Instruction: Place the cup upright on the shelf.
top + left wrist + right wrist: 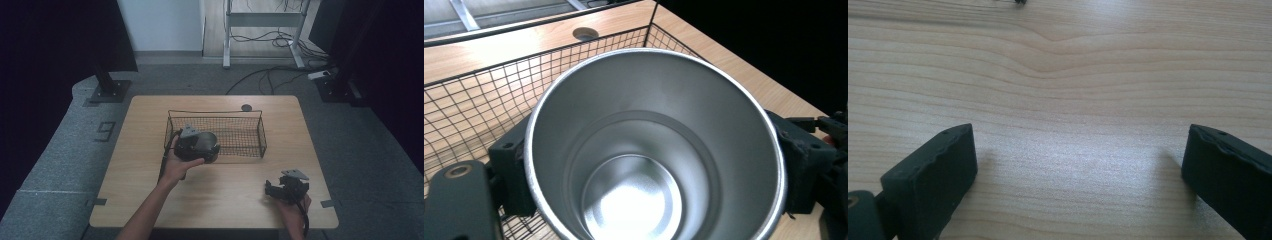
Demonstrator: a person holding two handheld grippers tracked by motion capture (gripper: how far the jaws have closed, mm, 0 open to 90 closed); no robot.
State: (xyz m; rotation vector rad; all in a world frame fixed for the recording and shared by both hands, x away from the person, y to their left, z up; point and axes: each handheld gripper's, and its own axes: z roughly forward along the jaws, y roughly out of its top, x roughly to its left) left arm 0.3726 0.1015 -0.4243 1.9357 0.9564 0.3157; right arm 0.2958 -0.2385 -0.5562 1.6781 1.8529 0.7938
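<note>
The steel cup (654, 145) sits clamped between the left gripper's (197, 145) 2 jaws, at the wire basket's (250, 131) near-left corner. The right gripper (1075, 170) gapes wide over bare table (1063, 75); nothing held.

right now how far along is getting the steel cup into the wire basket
Done: the left tool is shut on the steel cup, its jaws on either side of the rim. In hand: the cup hangs at the wire basket's near left corner, not yet set down. Left: lower it in and release. The right tool is open over bare table, holding nothing.
</note>
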